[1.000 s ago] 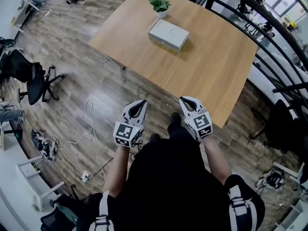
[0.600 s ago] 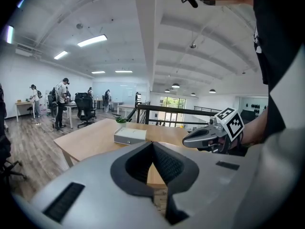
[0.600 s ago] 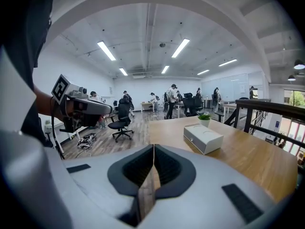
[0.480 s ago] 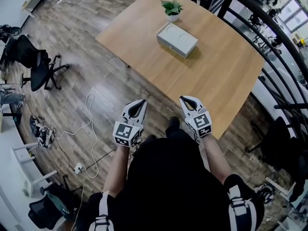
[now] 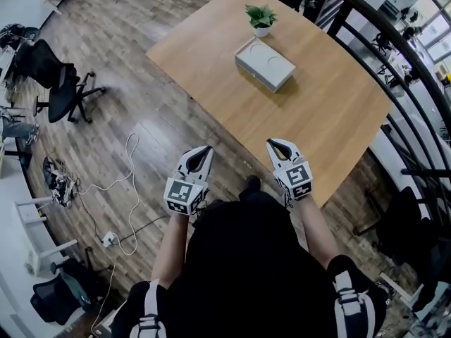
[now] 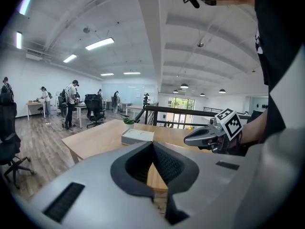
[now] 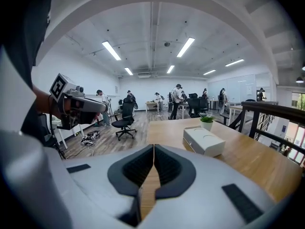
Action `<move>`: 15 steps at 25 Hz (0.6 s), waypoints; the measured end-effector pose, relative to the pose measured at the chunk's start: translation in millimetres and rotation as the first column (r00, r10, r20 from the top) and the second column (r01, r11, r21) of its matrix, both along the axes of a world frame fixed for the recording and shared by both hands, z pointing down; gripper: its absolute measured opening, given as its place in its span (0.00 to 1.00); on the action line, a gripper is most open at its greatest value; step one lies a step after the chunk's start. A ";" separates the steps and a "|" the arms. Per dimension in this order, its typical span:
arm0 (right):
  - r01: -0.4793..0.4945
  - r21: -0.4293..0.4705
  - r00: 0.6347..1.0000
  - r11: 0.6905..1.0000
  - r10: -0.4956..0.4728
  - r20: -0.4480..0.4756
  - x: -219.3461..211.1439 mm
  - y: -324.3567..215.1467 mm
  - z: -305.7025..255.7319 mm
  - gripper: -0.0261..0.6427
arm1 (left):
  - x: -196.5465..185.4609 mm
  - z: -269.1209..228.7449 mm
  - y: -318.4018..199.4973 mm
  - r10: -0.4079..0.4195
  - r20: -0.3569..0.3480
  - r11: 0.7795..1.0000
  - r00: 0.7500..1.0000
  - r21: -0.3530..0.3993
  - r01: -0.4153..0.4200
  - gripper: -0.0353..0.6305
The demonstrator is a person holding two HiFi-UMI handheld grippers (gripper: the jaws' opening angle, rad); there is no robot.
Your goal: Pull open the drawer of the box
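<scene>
Box (image 5: 264,63) is sitting beside a plant (image 5: 261,16) on the table (image 5: 331,111), top of frame. We are holding the left gripper (image 5: 205,151) and right gripper (image 5: 275,145) at lower centre, jaws pressed together, empty.

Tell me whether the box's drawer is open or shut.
Shut, it seems: the box on the table shows flush sides, nothing sticking out, in head and right gripper views.
</scene>
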State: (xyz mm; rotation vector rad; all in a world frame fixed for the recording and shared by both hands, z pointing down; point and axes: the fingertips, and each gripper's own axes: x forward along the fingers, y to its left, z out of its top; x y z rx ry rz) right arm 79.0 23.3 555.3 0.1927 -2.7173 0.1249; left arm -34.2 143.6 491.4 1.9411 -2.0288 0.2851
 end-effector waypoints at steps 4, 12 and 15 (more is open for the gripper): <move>0.019 -0.003 1.000 1.000 -0.019 -0.001 -1.2 -5.3 0.3 0.08 | 0.5 -0.9 -8.4 -0.014 0.000 1.000 1.000 0.004 0.014 0.09; 0.041 -0.003 0.999 0.999 -0.041 -0.003 -1.3 -24.7 3.5 0.08 | 3.1 2.4 -23.6 -0.039 -0.002 0.999 0.999 0.004 0.039 0.09; 0.046 -0.004 0.999 0.999 -0.046 -0.001 -1.1 -31.6 3.7 0.08 | 4.5 2.8 -29.8 -0.046 -0.002 0.999 0.999 0.006 0.046 0.09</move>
